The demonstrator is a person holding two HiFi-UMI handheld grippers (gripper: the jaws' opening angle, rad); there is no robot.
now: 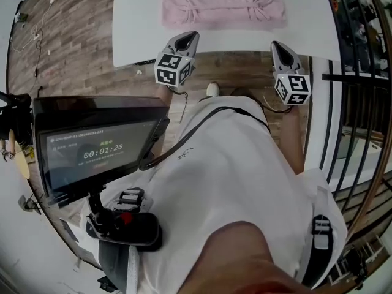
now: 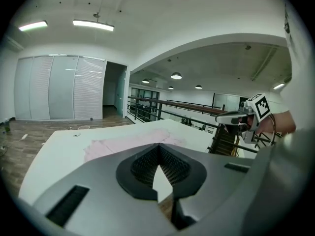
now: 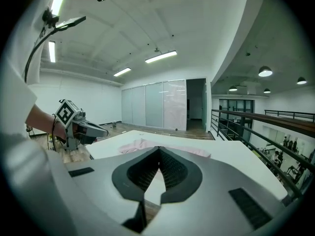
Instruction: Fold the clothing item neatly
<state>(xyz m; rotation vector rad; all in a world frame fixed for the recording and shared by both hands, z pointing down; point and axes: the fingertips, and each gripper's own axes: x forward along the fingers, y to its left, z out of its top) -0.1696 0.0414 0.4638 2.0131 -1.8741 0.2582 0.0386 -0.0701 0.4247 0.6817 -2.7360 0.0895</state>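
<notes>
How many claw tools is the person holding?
2. The left claw, shut, is at the near edge of the white table, toward the left end of the pink garment; the right claw, also shut, is toward its right end.

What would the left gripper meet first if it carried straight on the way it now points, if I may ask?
Probably the folded pink garment on the white table: the left gripper, jaws shut, aims slightly down at its near edge. Depth is unclear; bare tabletop might come first.

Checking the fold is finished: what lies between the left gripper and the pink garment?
Only bare white table separates the left gripper from the pink garment; the head view shows it.
</notes>
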